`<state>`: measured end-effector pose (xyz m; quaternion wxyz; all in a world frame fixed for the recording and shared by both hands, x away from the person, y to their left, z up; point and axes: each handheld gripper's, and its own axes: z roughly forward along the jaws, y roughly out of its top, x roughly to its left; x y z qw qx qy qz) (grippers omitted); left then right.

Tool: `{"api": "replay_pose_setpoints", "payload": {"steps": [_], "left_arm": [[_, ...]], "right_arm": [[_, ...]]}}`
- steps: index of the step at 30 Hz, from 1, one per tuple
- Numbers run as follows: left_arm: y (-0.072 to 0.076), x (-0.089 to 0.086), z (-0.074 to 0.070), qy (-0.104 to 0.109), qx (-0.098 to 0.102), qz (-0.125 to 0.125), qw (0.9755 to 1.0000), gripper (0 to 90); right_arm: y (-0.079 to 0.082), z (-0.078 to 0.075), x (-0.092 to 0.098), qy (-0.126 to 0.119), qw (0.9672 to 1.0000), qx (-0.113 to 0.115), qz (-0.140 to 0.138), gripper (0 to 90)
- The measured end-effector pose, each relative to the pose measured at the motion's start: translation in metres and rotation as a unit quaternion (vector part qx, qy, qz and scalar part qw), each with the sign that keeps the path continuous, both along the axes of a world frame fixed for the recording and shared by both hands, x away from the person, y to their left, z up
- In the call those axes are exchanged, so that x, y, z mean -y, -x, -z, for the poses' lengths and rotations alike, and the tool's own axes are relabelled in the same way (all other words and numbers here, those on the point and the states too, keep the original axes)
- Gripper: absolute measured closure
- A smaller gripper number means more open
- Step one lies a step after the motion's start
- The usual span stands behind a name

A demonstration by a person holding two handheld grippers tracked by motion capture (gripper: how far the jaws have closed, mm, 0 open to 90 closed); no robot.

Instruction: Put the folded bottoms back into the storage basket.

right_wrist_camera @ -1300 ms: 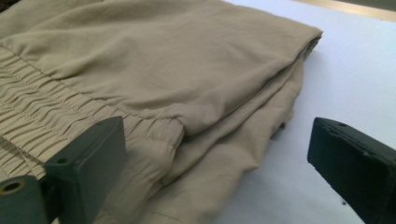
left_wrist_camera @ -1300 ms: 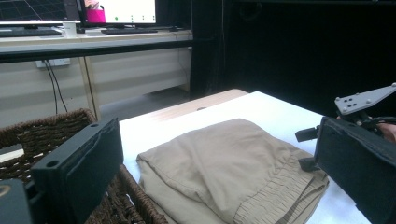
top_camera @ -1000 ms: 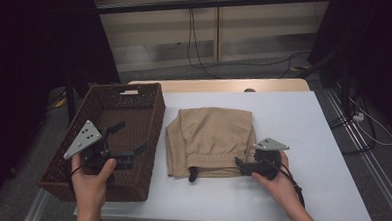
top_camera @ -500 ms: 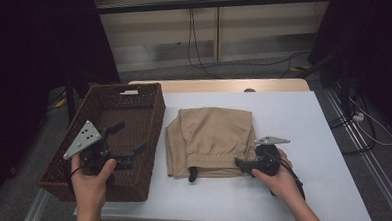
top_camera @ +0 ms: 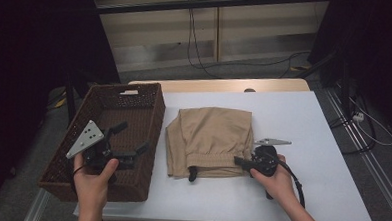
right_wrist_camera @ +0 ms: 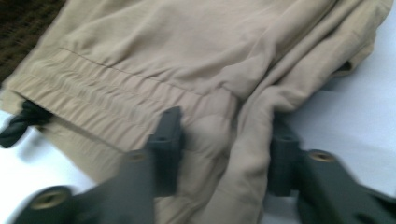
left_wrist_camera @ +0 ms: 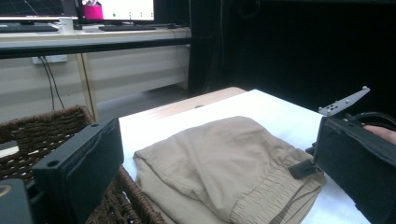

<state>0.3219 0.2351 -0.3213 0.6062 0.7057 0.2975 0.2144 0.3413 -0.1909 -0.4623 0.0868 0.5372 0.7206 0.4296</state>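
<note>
Now R gripper jaws just closed, pinching tan shorts on desk; L gripper jaws open over basket.

— Looks like a lab or recording room, not a home.
— Why so?
— Bare white table under the tongs, black drapes hung on both sides, cables trailing down the wall and across the grey floor beyond the table.
— Anything office-like?
— Yes: far past the left tongs, a long desk with a lit monitor and keyboards, a socket strip below it.
— And to the right?
— Metal floor rails and a plug block beside the table's right edge.
</note>
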Motion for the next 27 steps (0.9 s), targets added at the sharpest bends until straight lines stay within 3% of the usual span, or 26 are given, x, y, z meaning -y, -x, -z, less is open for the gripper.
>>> {"api": "replay_pose_setpoints", "payload": {"steps": [5, 21, 27], "left_arm": [[0.001, 0.002, -0.001, 0.001, 0.002, 0.005, 1.0, 1.5], [-0.003, 0.008, 0.001, 0.004, -0.015, 0.006, 0.9999, 0.9], [-0.007, 0.013, -0.003, 0.023, -0.02, 0.004, 0.9995, 0.1]], "right_arm": [[0.001, -0.003, -0.002, 0.007, 0.9998, 0.021, 0.002, 75.2], [0.01, -0.014, 0.013, -0.007, 0.9992, 0.034, 0.021, 77.5], [0.018, -0.014, 0.021, -0.007, 0.9991, 0.036, 0.02, 77.4]]}}
